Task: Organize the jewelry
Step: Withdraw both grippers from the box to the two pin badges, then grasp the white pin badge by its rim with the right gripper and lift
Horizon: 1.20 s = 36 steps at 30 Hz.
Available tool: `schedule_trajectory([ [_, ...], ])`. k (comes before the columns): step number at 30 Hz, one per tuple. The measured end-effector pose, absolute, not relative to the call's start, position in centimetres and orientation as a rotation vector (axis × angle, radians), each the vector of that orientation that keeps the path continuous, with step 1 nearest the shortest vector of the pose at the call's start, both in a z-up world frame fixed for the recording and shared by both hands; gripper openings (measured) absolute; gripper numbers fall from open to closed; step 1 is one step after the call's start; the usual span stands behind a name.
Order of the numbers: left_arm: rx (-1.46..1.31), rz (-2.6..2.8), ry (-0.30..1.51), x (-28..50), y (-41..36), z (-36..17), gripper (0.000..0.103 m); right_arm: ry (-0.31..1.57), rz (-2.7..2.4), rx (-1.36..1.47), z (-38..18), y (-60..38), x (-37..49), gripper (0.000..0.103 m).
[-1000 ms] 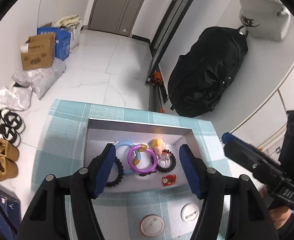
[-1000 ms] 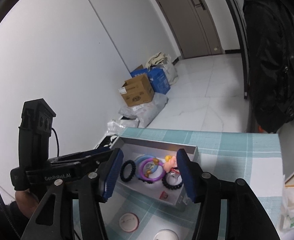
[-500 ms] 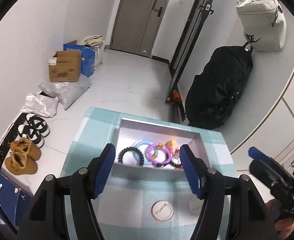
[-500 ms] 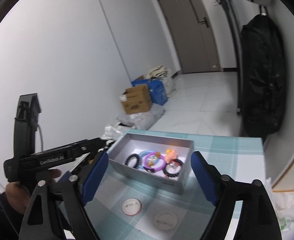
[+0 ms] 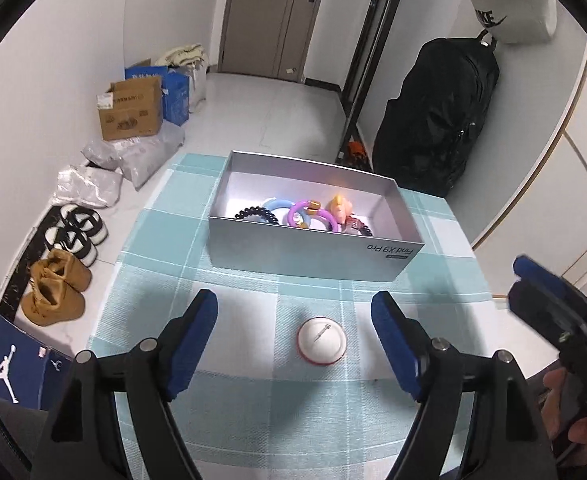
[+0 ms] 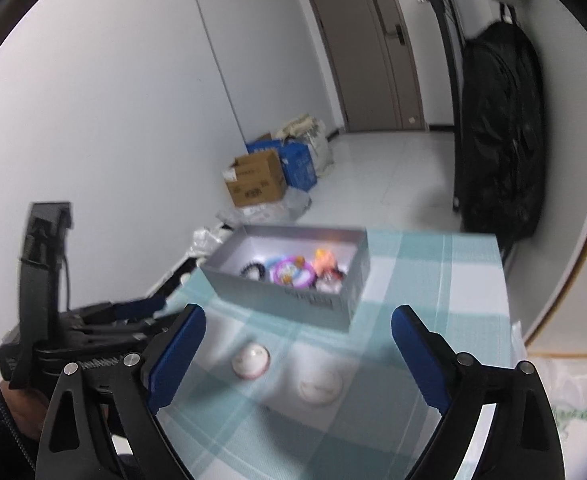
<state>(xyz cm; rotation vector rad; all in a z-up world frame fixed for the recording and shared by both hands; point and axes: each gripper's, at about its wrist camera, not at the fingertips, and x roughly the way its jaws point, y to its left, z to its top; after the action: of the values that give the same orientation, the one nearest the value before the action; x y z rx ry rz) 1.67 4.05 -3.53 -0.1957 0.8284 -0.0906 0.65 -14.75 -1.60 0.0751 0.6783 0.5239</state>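
A grey box (image 5: 313,254) stands on the teal checked tablecloth (image 5: 181,240). In it lie a black bead bracelet (image 5: 257,215), a blue ring (image 5: 277,204), a purple ring (image 5: 313,218) and an orange figure (image 5: 339,206). A round white pin badge (image 5: 322,341) lies in front of the box, between the open jaws of my left gripper (image 5: 293,336). My right gripper (image 6: 297,356) is open and empty above two white badges (image 6: 251,360) (image 6: 319,388). The box shows blurred in the right wrist view (image 6: 293,284).
The right gripper shows at the right edge of the left wrist view (image 5: 553,320); the left gripper shows at the left of the right wrist view (image 6: 93,316). Cardboard boxes (image 5: 131,108), bags and shoes (image 5: 55,292) sit on the floor. A black bag (image 5: 437,120) hangs at the right.
Both grippers have pulled back from the box toward the table's near edge. The right gripper's jaws have opened wider. The jewelry stays in the box.
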Motion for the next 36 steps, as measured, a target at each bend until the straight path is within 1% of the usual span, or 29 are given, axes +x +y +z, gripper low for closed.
schedule_trajectory([
  [4, -0.17, -0.088, 0.844, 1.4, 3.9, -4.1, 0.076, 0.758, 0.476, 0.037, -3.4, -14.8, 0.9, 0.095],
  [13, -0.134, -0.083, 0.9, 1.5, 3.7, -6.0, 0.076, 0.871, 0.504, -0.049, -6.5, -13.1, 0.9, 0.094],
  [18, -0.187, -0.092, 0.934, 1.6, 4.3, -6.6, 0.075, 0.912, 0.492, -0.097, -8.0, -12.6, 1.2, 0.092],
  [21, -0.172, -0.081, 0.943, 1.8, 4.2, -6.9, 0.075, 0.916, 0.492, -0.135, -8.3, -12.0, 1.2, 0.086],
  [24, -0.169, -0.081, 0.968, 1.9, 4.1, -7.3, 0.075, 0.904, 0.486, -0.165, -8.4, -11.7, 1.3, 0.085],
  [26, -0.168, -0.086, 0.977, 1.9, 4.0, -7.4, 0.075, 0.91, 0.48, -0.168, -8.7, -11.6, 1.6, 0.074],
  [27, -0.172, -0.088, 0.976, 1.8, 4.1, -7.3, 0.075, 0.919, 0.48, -0.168, -9.0, -11.5, 1.8, 0.064],
  [28, -0.176, -0.09, 0.974, 1.9, 4.2, -7.3, 0.075, 0.928, 0.479, -0.172, -9.2, -11.4, 2.0, 0.059],
  [30, -0.181, -0.088, 0.975, 1.9, 4.4, -7.3, 0.075, 0.938, 0.466, -0.191, -9.7, -11.2, 2.3, 0.058],
  [31, -0.185, -0.086, 0.981, 2.0, 4.5, -7.4, 0.075, 0.94, 0.463, -0.197, -9.8, -11.1, 2.4, 0.055],
  [36, -0.217, -0.076, 1.006, 2.4, 5.0, -8.0, 0.075, 0.921, 0.448, -0.252, -10.1, -10.1, 2.3, 0.055],
])
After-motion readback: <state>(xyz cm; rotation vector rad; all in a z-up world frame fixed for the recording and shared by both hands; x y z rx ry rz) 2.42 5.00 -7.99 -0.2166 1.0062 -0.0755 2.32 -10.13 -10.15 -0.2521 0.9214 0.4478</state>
